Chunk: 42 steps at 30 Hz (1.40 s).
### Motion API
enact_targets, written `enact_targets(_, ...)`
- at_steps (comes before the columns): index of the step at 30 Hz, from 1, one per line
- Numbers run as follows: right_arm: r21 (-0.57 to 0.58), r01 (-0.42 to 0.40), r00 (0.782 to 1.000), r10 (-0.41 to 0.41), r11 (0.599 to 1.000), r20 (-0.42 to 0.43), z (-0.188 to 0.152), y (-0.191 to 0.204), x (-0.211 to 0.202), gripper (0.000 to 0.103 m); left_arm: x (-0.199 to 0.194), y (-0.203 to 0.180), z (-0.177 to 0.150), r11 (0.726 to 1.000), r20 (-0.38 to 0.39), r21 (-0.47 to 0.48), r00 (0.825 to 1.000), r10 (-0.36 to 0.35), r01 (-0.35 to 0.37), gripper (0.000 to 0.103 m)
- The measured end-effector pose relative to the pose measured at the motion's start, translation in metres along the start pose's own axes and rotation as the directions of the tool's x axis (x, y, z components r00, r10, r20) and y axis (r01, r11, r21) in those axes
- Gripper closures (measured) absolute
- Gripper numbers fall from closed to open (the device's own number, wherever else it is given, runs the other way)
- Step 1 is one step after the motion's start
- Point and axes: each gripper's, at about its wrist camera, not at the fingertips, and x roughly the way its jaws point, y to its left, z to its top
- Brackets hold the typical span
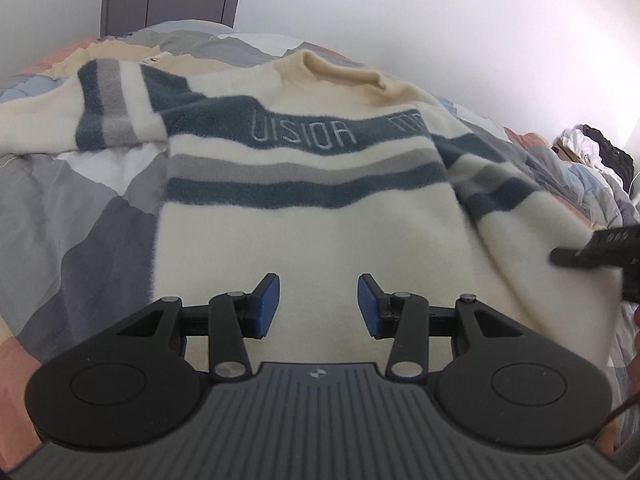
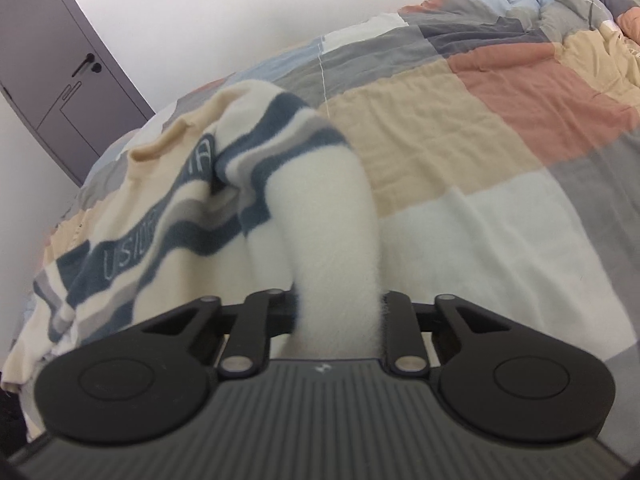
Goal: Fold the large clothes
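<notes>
Sleeve fold under way: your right gripper (image 2: 338, 312) grasps the sleeve (image 2: 328, 216) of the sweater (image 1: 304, 208) spread on the bed (image 2: 500, 128); left gripper (image 1: 318, 304) hovers released. Next, carry the sleeve across the chest.

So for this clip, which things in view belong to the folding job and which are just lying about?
Part of the job:
- striped sweater, spread on the bed
- its sleeve, clamped in the right gripper
- left gripper, open above the sweater's lower body

Just lying about:
- patchwork quilt under the sweater
- pile of clothes at the far end of the bed
- grey door
</notes>
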Motion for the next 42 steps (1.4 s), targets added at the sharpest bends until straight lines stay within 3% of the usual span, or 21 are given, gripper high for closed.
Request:
enact_targets(6,-0.199,0.095,0.991,-0.073,0.975,0.112,0.059,0.005,-0.017,0.087,0.005,0.001,0.0,1.0,-0.014,-0.019,1.0,-0.015,0.015,0.054)
enact_targets(13,-0.432,0.223,0.973,-0.173,0.874,0.152,0.164,0.0,0.01,0.086,0.014,0.004,0.0,0.999,-0.034,-0.045,0.999,-0.014,0.012,0.051)
enact_targets(18,-0.577,0.427,0.902,-0.281,0.696,0.329,0.232,0.002,0.044,0.086,0.021,0.011,0.001,0.995,-0.052,-0.101,0.999,-0.015,0.01,0.05)
enact_targets(23,-0.54,0.51,0.857,-0.338,0.669,0.39,0.283,-0.027,0.088,0.083,0.03,0.01,0.002,0.995,-0.054,-0.098,0.998,-0.009,0.004,0.046)
enact_targets(27,-0.484,0.508,0.86,-0.388,0.713,0.33,0.288,-0.063,0.139,0.074,0.036,0.009,0.005,0.996,-0.042,-0.089,0.999,-0.009,0.006,0.041)
enact_targets(32,-0.409,0.449,0.891,-0.363,0.795,0.271,0.262,-0.102,0.194,0.07,0.038,0.014,0.009,0.993,-0.011,-0.119,1.0,-0.003,0.002,0.041)
enact_targets(34,-0.315,0.412,0.903,-0.338,0.855,0.264,0.258,-0.118,0.198,0.051,0.04,0.017,0.011,0.991,0.002,-0.132,1.0,0.007,-0.007,0.041)
enact_targets(37,-0.119,0.298,0.938,-0.267,0.947,0.223,0.259,-0.143,0.19,0.039,0.042,0.023,0.013,0.984,0.01,-0.179,1.0,-0.002,0.004,0.041)
enact_targets(42,0.036,0.202,0.959,-0.205,0.979,0.194,0.263,-0.169,0.16,0.03,0.031,0.028,0.015,0.976,0.044,-0.215,0.999,0.023,-0.013,0.041)
